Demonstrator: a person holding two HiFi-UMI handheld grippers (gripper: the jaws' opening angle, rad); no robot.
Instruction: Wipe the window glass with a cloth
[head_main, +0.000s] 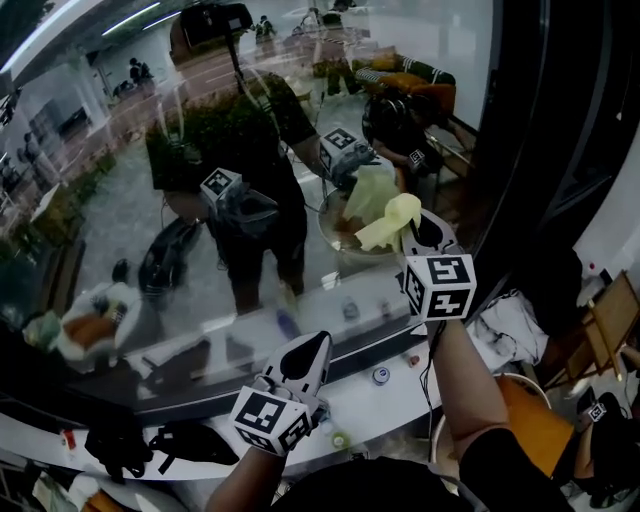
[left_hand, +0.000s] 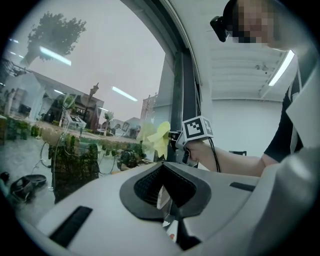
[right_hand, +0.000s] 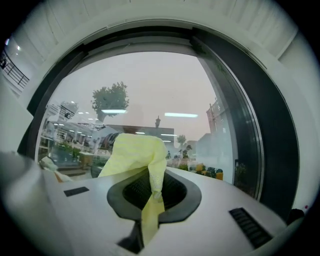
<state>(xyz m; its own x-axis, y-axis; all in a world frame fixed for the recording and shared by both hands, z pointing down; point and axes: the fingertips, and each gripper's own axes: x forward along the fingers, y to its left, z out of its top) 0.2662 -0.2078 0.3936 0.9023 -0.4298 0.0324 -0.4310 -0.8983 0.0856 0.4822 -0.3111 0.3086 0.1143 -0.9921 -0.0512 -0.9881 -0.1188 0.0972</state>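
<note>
The window glass (head_main: 130, 150) fills most of the head view and mirrors the person and both grippers. My right gripper (head_main: 421, 226) is raised at the pane's right side, shut on a pale yellow cloth (head_main: 388, 222) that bunches out past its tips against the glass. In the right gripper view the cloth (right_hand: 135, 155) is pinched in the gripper (right_hand: 152, 192), its tail hanging between the jaws. My left gripper (head_main: 318, 345) hangs lower, over the sill, jaws together with nothing in them. The left gripper view shows that gripper (left_hand: 162, 192), the cloth (left_hand: 159, 137) and the glass (left_hand: 100, 75).
A dark window frame (head_main: 530, 150) runs down just right of the cloth. The white sill (head_main: 365, 405) below carries small caps (head_main: 380, 375) and black items (head_main: 190, 440). Wooden furniture (head_main: 610, 320) and an orange object (head_main: 530, 420) stand at the lower right.
</note>
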